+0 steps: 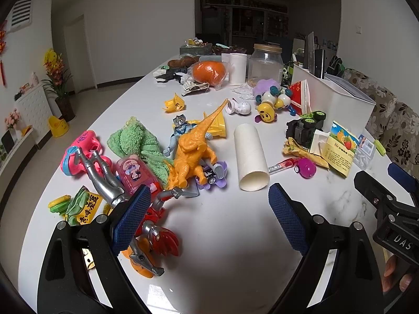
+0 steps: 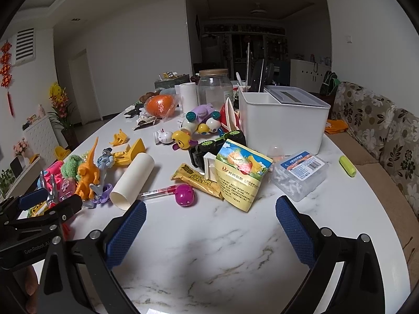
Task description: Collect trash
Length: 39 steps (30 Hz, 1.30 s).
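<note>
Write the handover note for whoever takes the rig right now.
Left gripper: open, empty, over bare table.
Right gripper: open, empty, jaws wide.
Trash lies among the toys: cardboard tube, yellow snack wrapper, fruit-print packet.
Done: nothing visibly collected.
Left: pick up all of these; no bin shows in either view.

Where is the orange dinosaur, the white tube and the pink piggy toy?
orange dinosaur [image 1: 192, 149], left wrist view, on its body.
white tube [image 1: 250, 154], left wrist view, on its side.
pink piggy toy [image 2: 185, 195], right wrist view, on its back.
</note>
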Motion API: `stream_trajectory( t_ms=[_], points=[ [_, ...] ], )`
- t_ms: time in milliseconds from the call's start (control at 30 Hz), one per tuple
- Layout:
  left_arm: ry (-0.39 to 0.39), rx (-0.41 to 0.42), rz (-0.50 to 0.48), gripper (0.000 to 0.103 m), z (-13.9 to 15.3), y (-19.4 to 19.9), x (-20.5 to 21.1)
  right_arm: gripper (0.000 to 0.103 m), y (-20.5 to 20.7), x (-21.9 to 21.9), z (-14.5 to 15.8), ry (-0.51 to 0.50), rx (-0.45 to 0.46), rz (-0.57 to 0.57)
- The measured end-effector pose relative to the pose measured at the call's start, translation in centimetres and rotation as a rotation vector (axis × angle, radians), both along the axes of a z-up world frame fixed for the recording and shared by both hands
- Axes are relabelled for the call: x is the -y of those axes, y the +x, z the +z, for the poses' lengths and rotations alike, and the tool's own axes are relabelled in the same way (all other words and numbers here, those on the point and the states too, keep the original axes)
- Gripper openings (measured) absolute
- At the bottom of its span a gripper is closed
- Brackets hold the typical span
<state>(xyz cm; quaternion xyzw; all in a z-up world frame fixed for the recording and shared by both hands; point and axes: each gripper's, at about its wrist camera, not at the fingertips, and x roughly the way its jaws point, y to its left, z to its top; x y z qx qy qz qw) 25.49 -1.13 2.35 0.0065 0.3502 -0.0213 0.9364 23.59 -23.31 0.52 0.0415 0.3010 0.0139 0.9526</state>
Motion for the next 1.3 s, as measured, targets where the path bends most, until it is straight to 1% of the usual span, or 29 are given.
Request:
stream_trajectory(
  t_ms=[400,500,567,667,833,1067,1300],
  points=[
    [-0.008,-0.009,-0.002,0.089,0.01,0.03,0.02,0.098,0.02,-0.07,-0.06,-0.001,-0.003,0.006],
    [-0.006,0.001,0.007,0.089,0.08,-0.07,-0.04,0.098,0.08,-0.06,-0.09,-0.001,-0.002,0.007],
    [-0.001,0.011,0.018,0.093,0.14,-0.12,-0.11,0.098,0.08,-0.06,-0.10,0.000,-0.004,0.006],
    [0.001,0.018,0.031,0.093,0.15,-0.11,-0.28,0.098,0.14,-0.07,-0.18,0.004,-0.009,0.008],
    [-0.050,-0.004,0.018,0.093,0.02,0.24,-0.90,0.098,0.18,-0.06,-0.26,0.007,-0.013,0.009],
    [-0.025,0.015,0.016,0.093,0.16,-0.08,-0.44,0.098,0.21,-0.13,-0.26,0.006,-0.013,0.010],
    [-0.039,0.005,0.011,0.093,0.09,0.09,-0.56,0.098,0.21,-0.17,-0.30,0.006,-0.016,0.012]
  ],
)
